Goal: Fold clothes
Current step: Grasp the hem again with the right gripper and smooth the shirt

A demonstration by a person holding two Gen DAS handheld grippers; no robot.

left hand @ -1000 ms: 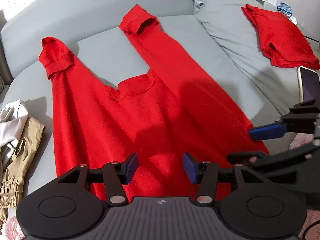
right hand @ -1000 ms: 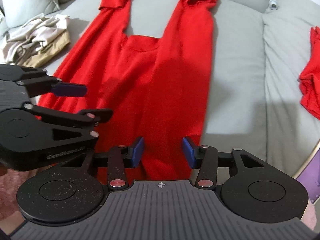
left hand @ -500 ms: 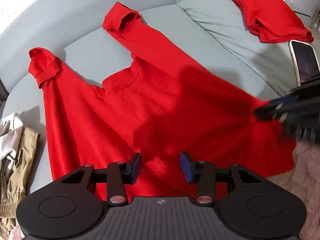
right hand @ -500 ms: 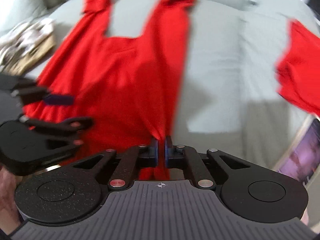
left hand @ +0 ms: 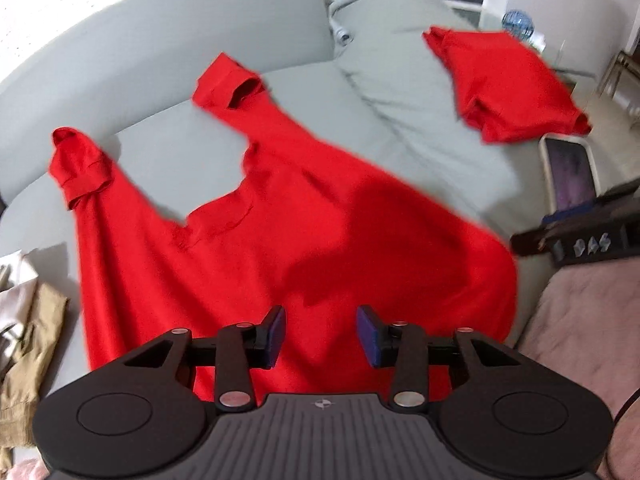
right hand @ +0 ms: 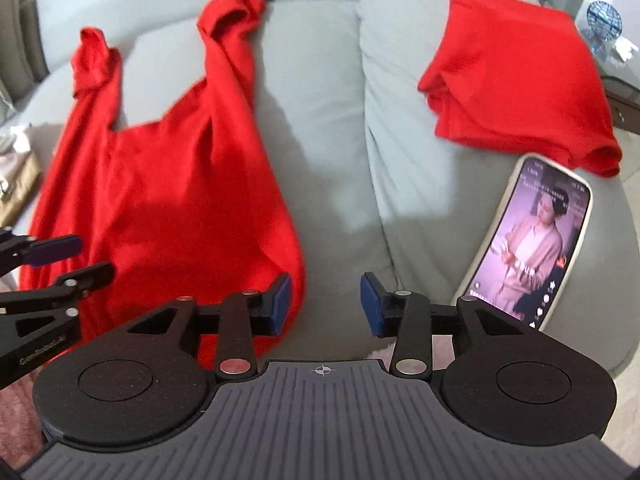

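shirt (left hand: 248, 248) lies flat on the grey sofa (right hand: 328, 128), sleeves at the far end and hem toward me, long axis running straight away from both tools. my left gripper (left hand: 321, 335) hovers part open over the hem, empty. my right gripper (right hand: 322, 303), jaws just reopened and gripping nothing, sits at the hem's right corner, its left pad just beside the cloth, so i judge it nearer.

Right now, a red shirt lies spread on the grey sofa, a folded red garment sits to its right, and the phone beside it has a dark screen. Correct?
Not quite: the phone is lit and showing a video, as the right wrist view shows. The spread red shirt on the grey sofa and the folded red garment to its right are as stated.
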